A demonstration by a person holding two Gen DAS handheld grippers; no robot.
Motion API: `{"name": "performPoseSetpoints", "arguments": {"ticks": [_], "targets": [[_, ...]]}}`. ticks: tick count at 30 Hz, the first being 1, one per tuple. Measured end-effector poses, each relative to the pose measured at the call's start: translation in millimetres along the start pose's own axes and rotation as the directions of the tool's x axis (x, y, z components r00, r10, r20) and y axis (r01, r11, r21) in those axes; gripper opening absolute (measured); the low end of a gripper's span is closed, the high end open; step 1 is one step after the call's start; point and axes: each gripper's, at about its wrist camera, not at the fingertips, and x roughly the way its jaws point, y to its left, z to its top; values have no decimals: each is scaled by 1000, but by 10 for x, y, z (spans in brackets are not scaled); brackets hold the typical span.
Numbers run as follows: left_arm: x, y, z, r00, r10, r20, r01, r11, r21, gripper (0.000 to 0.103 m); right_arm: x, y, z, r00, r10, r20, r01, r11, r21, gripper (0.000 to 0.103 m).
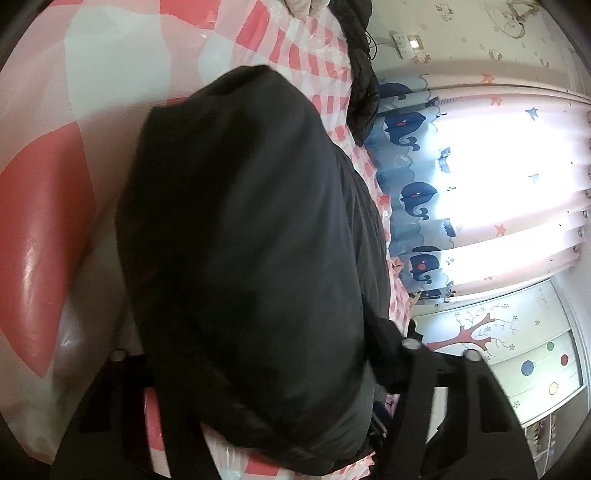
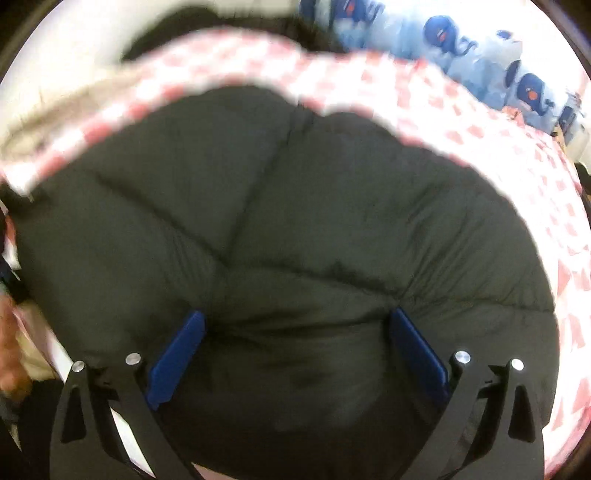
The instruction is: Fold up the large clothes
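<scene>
A black puffy jacket (image 1: pixel 251 229) lies bunched on the pink-and-white checked bed cover (image 1: pixel 44 206) and fills most of the left wrist view. My left gripper (image 1: pixel 258 343) has the jacket's bulk packed between its fingers; the pads are buried in the fabric, and only the black arms show at the bottom. In the right wrist view, which is blurred, the same quilted jacket (image 2: pixel 295 206) lies below. My right gripper (image 2: pixel 301 321) stands wide open. Its blue pads (image 2: pixel 184 347) rest on the fabric, and creases run out from them.
A second dark garment (image 1: pixel 360 74) lies at the bed's far edge beside a gloved hand (image 1: pixel 306 7). The whale-print curtain (image 1: pixel 417 192) and bright window stand to the right, with a painted wardrobe (image 1: pixel 517 354) below. Beige fur trim (image 2: pixel 48 110) shows at the left.
</scene>
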Motion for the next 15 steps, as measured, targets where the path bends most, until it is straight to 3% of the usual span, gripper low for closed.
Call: {"name": "performPoseSetpoints", "arguments": {"ticks": [1, 4, 7, 9, 11, 13, 15], "targets": [[4, -15, 2, 1000, -2, -1, 2, 1000, 6, 50, -46, 10, 6, 1000, -9, 29, 9, 1000, -9, 97], [9, -113, -13, 1000, -4, -5, 4, 999, 40, 39, 216, 113, -71, 999, -16, -33, 14, 997, -78, 97], [-12, -244, -28, 1000, 4, 10, -5, 996, 86, 30, 173, 50, -74, 999, 24, -31, -25, 999, -43, 97], [1, -348, -45, 1000, 10, 17, -12, 994, 112, 26, 74, 16, -67, 999, 29, 22, -28, 999, -31, 97], [5, -508, -93, 1000, 8, 28, -12, 989, 151, 23, 244, -36, -58, 999, 38, -4, -39, 998, -40, 97], [3, -745, -168, 999, -2, 40, -7, 978, 211, 20, 327, 20, -117, 1000, 19, 1, -18, 998, -58, 98], [-23, -1087, -305, 999, -21, 40, 7, 947, 323, 19, 349, 73, -144, 1000, 2, -5, -3, 998, -65, 98]]}}
